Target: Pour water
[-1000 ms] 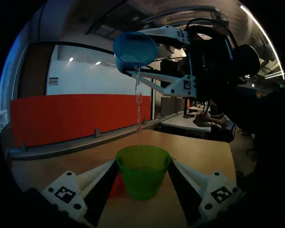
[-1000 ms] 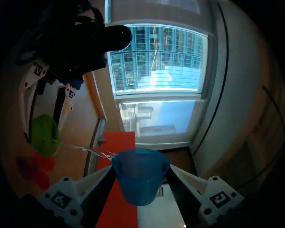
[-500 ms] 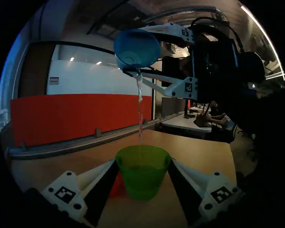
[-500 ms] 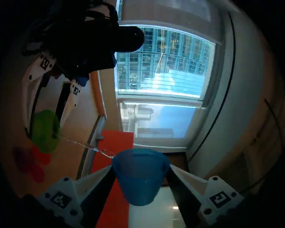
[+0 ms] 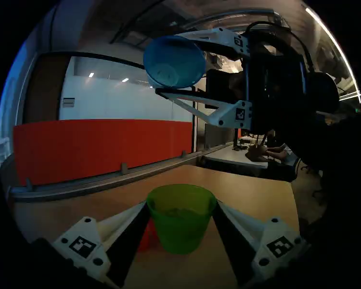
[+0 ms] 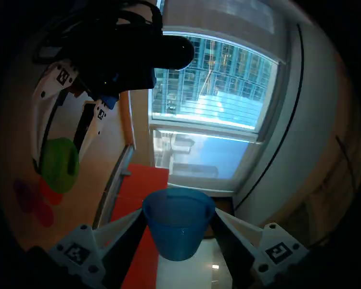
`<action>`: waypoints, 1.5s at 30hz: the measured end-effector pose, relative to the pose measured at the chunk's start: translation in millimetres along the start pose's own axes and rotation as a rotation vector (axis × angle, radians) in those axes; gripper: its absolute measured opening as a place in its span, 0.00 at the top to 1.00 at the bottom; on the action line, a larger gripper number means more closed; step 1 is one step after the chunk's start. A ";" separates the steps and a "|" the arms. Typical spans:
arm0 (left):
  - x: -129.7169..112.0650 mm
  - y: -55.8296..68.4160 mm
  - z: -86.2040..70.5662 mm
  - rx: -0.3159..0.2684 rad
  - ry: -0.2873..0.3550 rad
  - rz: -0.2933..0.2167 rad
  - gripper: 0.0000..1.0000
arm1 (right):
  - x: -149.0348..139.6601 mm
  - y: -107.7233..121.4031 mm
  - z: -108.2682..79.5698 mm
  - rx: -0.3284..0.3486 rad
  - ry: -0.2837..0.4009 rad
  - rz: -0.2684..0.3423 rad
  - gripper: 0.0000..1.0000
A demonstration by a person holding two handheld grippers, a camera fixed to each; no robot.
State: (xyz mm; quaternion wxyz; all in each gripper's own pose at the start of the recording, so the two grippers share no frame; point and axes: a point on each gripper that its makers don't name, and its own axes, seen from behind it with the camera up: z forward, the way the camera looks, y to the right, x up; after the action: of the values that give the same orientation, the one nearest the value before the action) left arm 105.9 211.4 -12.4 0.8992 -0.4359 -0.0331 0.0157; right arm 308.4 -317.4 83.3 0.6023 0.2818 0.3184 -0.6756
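left gripper view: red object (image 5: 149, 236) was mostly hidden behind green cup (image 5: 181, 219), kind unclear | water level in that cup was too dim to tell | rear of right gripper (image 5: 170, 62) was lost in shadow | right gripper view: red and pink shapes (image 6: 41, 214) were blurred | 1 finger of left gripper (image 6: 59, 161) covered the green cup's edge

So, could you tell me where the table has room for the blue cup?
Bare tabletop for the blue cup lies beyond and right of the green cup, up to the far edge, or left towards the rail. Crowded at the green cup: the left gripper flanks it, a red thing beside it.
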 end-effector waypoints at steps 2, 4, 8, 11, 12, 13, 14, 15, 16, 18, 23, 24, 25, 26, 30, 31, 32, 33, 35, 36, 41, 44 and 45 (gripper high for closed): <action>0.2 0.2 0.1 0.000 0.000 0.001 0.13 | -0.5 0.0 -0.5 0.000 0.000 0.001 0.10; 0.5 0.3 0.2 0.000 0.000 0.002 0.13 | -1.5 -0.3 -1.0 -0.001 -0.001 0.007 0.10; 1.3 0.6 0.6 0.000 0.001 0.004 0.13 | -4.2 -2.4 -2.6 0.000 -0.002 0.044 0.10; 2.0 0.9 0.3 0.000 0.002 0.004 0.13 | -7.1 -2.7 -4.6 0.002 -0.003 0.102 0.10; 2.1 0.9 0.2 0.001 0.003 0.005 0.13 | -8.0 -2.8 -5.5 0.003 -0.002 0.125 0.10; 2.2 0.7 0.1 0.001 0.003 0.006 0.13 | -8.8 -2.8 -6.6 0.004 0.000 0.154 0.10; 2.3 0.4 0.0 0.002 0.003 0.007 0.13 | -9.8 -2.8 -7.8 0.006 0.002 0.186 0.10; 2.4 0.1 -0.1 0.003 0.003 0.007 0.13 | -10.4 -3.0 -8.9 0.007 0.004 0.217 0.10; 2.4 -0.3 -0.2 0.003 0.003 0.008 0.13 | -10.7 -3.3 -10.1 0.009 0.007 0.251 0.10; 2.6 -1.1 -0.3 0.004 0.003 0.008 0.13 | -10.8 -4.3 -12.4 0.013 0.012 0.323 0.10; 3.5 -1.9 -1.6 0.007 0.006 0.008 0.13 | -6.2 -10.3 -17.9 0.031 0.030 0.501 0.10; 3.7 -1.8 -1.9 0.007 0.006 0.008 0.13 | -4.7 -11.9 -19.0 0.036 0.034 0.533 0.10; 3.9 -1.6 -2.2 0.007 0.005 0.009 0.13 | -2.9 -13.7 -20.0 0.041 0.037 0.565 0.10; 4.1 -1.4 -2.6 0.007 0.004 0.010 0.13 | -0.9 -15.6 -21.0 0.047 0.040 0.600 0.10; 4.9 -1.1 -3.0 0.008 0.004 0.014 0.13 | 8.5 -20.3 -24.5 0.062 0.053 0.729 0.10; 5.0 -1.2 -2.9 0.008 0.004 0.014 0.13 | 11.0 -21.1 -25.2 0.066 0.056 0.763 0.10; 5.2 -1.2 -2.8 0.008 0.004 0.014 0.13 | 13.7 -22.0 -26.0 0.070 0.060 0.800 0.10; 5.4 -1.3 -2.8 0.009 0.004 0.014 0.13 | 15.9 -22.6 -26.7 0.074 0.064 0.834 0.10; 5.8 -1.2 -2.5 0.009 0.003 0.014 0.13 | 20.0 -23.2 -28.2 0.083 0.071 0.909 0.10; 5.9 -1.2 -2.3 0.009 0.003 0.015 0.13 | 21.7 -23.2 -29.0 0.087 0.074 0.943 0.10; 6.8 -1.8 -1.3 0.010 0.003 0.019 0.13 | 31.8 -23.4 -33.7 0.120 0.090 1.123 0.10; 8.1 -2.1 -0.5 0.010 0.005 0.023 0.13 | 40.5 -25.3 -35.5 0.144 0.104 1.225 0.10; 8.5 -2.1 -0.2 0.010 0.006 0.024 0.13 | 43.4 -25.8 -36.0 0.151 0.109 1.258 0.10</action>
State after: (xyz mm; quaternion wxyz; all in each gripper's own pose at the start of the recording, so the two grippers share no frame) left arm 114.4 210.4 -10.6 0.9013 -0.4317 -0.0252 0.0252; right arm 277.7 -315.4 29.5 0.8454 0.4907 0.0734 -0.1981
